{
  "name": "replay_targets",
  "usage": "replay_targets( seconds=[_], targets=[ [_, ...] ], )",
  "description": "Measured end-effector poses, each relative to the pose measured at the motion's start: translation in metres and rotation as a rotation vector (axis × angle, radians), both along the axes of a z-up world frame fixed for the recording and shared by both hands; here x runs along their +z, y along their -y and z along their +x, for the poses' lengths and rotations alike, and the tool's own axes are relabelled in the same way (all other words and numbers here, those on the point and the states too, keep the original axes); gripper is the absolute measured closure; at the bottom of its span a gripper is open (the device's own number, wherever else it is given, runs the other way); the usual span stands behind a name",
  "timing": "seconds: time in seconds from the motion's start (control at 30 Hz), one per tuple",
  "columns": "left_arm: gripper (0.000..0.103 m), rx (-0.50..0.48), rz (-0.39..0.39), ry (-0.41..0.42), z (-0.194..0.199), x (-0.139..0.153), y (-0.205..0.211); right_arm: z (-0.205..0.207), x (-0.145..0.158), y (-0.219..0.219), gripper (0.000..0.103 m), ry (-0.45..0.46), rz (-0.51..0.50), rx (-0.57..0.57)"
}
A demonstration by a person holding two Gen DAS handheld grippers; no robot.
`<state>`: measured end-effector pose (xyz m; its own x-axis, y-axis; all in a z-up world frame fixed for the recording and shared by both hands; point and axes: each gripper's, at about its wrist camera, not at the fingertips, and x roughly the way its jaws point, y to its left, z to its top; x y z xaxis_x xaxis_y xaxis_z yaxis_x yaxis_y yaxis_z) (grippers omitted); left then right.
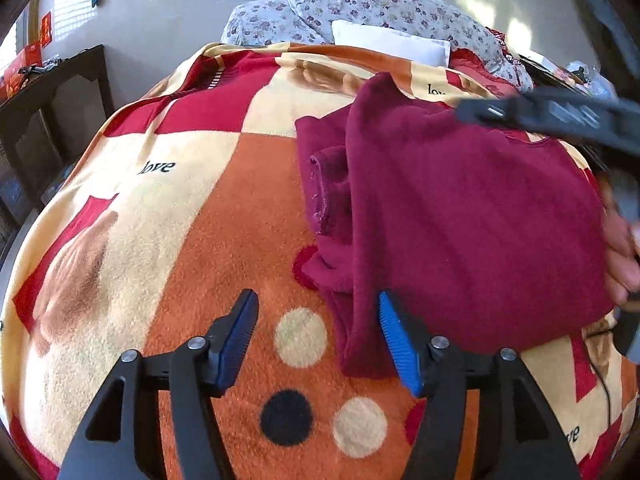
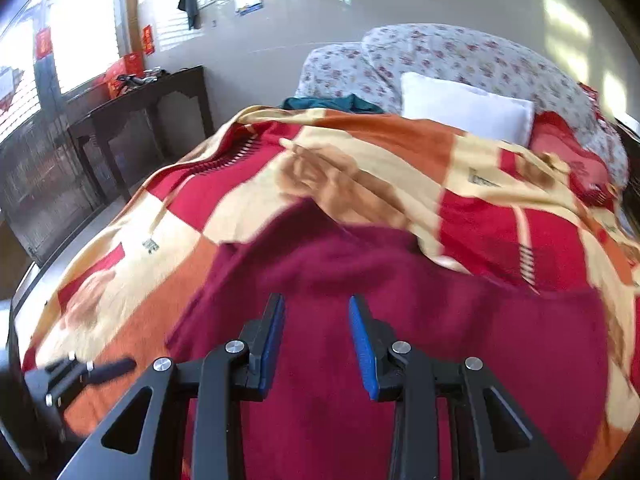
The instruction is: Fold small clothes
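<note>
Maroon garment (image 1: pixel 460 208) folded on blanket (image 1: pixel 224 208), both grippers' jaws apart, empty

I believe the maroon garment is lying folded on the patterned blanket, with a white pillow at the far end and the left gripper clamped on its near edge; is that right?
Not quite: in the left wrist view the left gripper stands open, gripping nothing. The maroon garment does lie folded on the patterned blanket, with the white pillow at the far end.
</note>
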<state>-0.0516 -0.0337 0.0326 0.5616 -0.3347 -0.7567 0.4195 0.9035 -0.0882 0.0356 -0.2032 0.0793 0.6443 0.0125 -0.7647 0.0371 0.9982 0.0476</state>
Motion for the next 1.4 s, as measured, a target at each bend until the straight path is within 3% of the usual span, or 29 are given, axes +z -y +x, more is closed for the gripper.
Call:
replay_targets(
  seconds=[0.23, 0.4, 0.63, 0.8, 0.97, 1.1, 1.17, 1.23, 1.4],
  targets=[
    [0.029, 0.006, -0.015, -0.012, 0.009, -0.010, -0.001, 0.050, -0.026, -0.003, 0.067, -0.019, -0.005, -0.022],
    [0.024, 0.012, -0.019, -0.013, 0.013, -0.014, -0.001, 0.077, -0.054, 0.000, 0.067, -0.085, -0.014, -0.053],
    [0.022, 0.023, -0.016, -0.012, 0.015, -0.016, -0.001, 0.090, -0.054, -0.010, 0.064, -0.100, -0.091, -0.041],
    [0.021, 0.025, -0.030, -0.026, 0.015, -0.017, -0.004, 0.062, -0.034, -0.005, 0.061, -0.070, -0.021, -0.033],
    [0.020, 0.038, -0.044, -0.042, 0.015, -0.015, -0.006, 0.013, -0.020, 0.014, 0.058, -0.022, -0.082, -0.076],
    [0.020, 0.045, 0.002, -0.021, 0.012, -0.012, 0.001, -0.010, -0.030, 0.051, 0.057, -0.053, -0.147, -0.205],
    [0.020, 0.050, 0.021, -0.014, 0.010, -0.011, 0.003, -0.010, -0.044, 0.067, 0.057, -0.099, -0.121, -0.236],
    [0.020, 0.051, 0.034, -0.014, 0.007, -0.010, 0.004, -0.012, -0.051, 0.074, 0.057, -0.091, -0.080, -0.240],
    [0.020, 0.054, 0.033, -0.028, 0.006, -0.008, 0.002, -0.022, -0.036, 0.056, 0.051, -0.071, -0.110, -0.204]
  ],
)
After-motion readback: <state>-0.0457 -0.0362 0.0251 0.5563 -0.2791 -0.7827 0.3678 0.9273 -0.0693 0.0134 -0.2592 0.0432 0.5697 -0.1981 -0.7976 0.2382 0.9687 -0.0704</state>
